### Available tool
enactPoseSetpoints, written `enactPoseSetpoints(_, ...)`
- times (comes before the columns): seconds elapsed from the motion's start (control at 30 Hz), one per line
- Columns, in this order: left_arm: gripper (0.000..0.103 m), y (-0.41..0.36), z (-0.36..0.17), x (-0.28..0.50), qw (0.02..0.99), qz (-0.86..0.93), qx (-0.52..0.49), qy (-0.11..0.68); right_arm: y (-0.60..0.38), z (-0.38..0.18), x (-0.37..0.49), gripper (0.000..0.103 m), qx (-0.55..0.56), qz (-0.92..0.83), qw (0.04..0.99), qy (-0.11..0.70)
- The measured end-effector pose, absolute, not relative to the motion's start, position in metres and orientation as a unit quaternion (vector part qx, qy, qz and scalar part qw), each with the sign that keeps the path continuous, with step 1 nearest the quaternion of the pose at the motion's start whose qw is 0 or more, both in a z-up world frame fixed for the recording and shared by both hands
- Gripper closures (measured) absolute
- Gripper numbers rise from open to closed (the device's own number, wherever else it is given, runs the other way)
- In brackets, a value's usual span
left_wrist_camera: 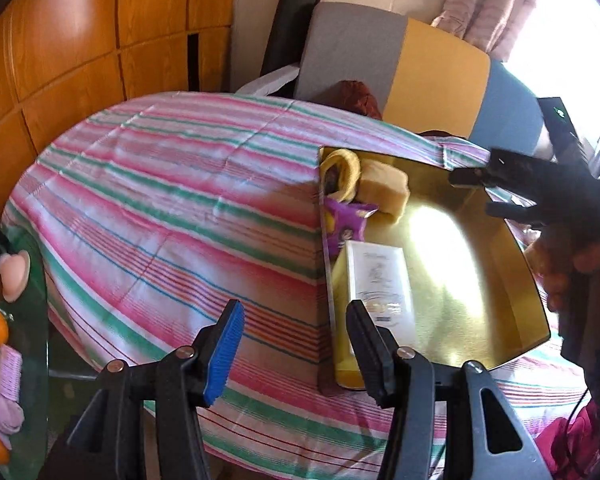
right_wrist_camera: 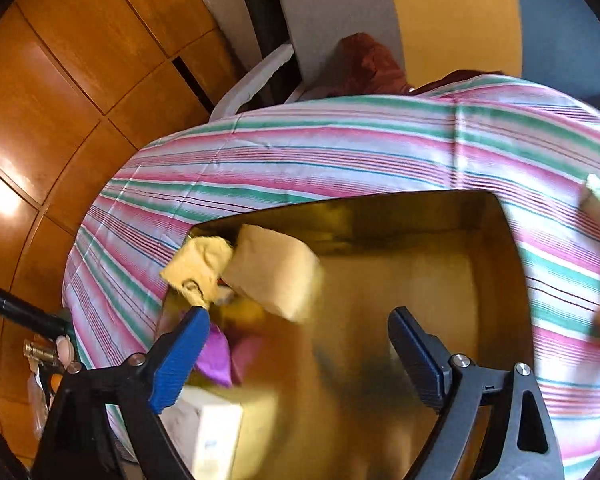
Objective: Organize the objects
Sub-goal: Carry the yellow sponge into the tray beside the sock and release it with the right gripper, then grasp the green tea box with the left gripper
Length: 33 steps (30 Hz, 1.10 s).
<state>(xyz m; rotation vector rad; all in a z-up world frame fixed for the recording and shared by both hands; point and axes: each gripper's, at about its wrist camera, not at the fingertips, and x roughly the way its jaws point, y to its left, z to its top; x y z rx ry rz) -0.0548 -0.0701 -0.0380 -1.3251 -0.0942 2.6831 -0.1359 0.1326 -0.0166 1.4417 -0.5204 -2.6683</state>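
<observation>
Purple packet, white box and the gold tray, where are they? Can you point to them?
purple packet [left_wrist_camera: 346,226], left wrist view, on its crinkled front.
white box [left_wrist_camera: 380,280], left wrist view, middle of its printed top face.
gold tray [left_wrist_camera: 468,280], left wrist view, bare shiny floor.

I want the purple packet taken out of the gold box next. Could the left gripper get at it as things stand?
Probably yes. The left gripper is open and empty beside the gold box. The purple packet lies uncovered against the near wall, though the white carton and yellow sponge crowd it.

Gold tray on striped cloth
</observation>
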Motion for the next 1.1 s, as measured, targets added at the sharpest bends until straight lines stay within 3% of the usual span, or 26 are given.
enactPoseSetpoints(0.67, 0.049, 0.013, -0.019, -0.028, 0.156, 0.888, -0.431, 0.032, 0.248, 0.026, -0.003, 0.007, 0.399, -0.907, -0.06, -0.122)
enactPoseSetpoints(1.1, 0.05, 0.078, -0.016, -0.031, 0.215, 0.868, -0.44, 0.081, 0.412, 0.009, 0.067, 0.005, 0.355, -0.879, -0.263, -0.179)
